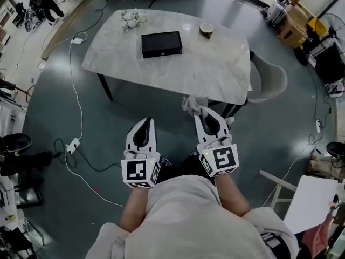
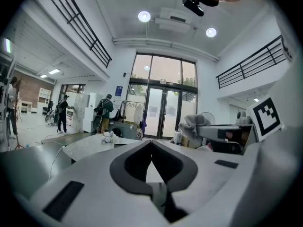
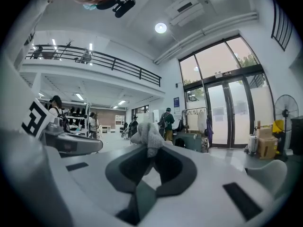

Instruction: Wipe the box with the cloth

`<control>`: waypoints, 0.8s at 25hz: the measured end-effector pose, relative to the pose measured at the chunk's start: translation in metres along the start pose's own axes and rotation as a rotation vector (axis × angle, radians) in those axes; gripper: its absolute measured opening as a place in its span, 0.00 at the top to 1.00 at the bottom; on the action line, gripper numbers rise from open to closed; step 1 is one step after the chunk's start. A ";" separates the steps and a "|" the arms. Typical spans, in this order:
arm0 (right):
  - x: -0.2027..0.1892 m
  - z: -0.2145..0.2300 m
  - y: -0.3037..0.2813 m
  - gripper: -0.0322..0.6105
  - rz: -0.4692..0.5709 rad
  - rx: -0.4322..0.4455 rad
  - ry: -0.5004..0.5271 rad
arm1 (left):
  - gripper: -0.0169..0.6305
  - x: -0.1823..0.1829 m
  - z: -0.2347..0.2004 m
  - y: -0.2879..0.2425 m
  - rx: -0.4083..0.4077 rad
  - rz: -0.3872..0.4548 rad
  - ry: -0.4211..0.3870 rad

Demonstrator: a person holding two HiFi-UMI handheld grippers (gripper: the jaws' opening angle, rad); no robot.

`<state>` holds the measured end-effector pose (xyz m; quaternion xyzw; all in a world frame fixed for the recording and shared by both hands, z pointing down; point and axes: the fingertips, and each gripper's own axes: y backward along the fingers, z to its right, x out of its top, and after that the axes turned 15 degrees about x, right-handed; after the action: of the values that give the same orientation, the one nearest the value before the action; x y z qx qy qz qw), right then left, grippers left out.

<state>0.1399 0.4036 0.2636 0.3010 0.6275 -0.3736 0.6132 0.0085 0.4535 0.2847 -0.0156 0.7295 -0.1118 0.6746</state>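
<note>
A black flat box (image 1: 161, 44) lies on the marble table (image 1: 215, 74), toward its far middle. My right gripper (image 1: 204, 111) hangs short of the table's near edge, shut on a bunched grey cloth (image 1: 194, 104) that sticks out past its tips; in the right gripper view the cloth (image 3: 148, 137) rises from the pinched jaws of the right gripper (image 3: 150, 151). My left gripper (image 1: 145, 121) hovers over the floor beside it, shut with nothing in it; in the left gripper view the left gripper (image 2: 151, 144) has its tips touching.
On the table stand a small flower bunch (image 1: 132, 19) at the far left and a bowl (image 1: 206, 30) at the far right. A grey chair (image 1: 269, 80) sits at the table's right end. Cables (image 1: 75, 99) run across the floor on the left.
</note>
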 end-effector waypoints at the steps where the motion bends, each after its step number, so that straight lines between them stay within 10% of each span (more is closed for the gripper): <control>1: -0.003 0.001 -0.004 0.87 -0.012 -0.001 -0.006 | 0.94 -0.002 0.000 -0.004 -0.009 -0.009 0.004; 20: -0.040 0.150 -0.129 0.87 -0.112 0.108 -0.077 | 0.94 -0.010 0.013 -0.211 0.015 -0.108 -0.017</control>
<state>0.1161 0.2118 0.3214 0.2834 0.5983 -0.4521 0.5977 -0.0052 0.2480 0.3322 -0.0511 0.7208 -0.1533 0.6740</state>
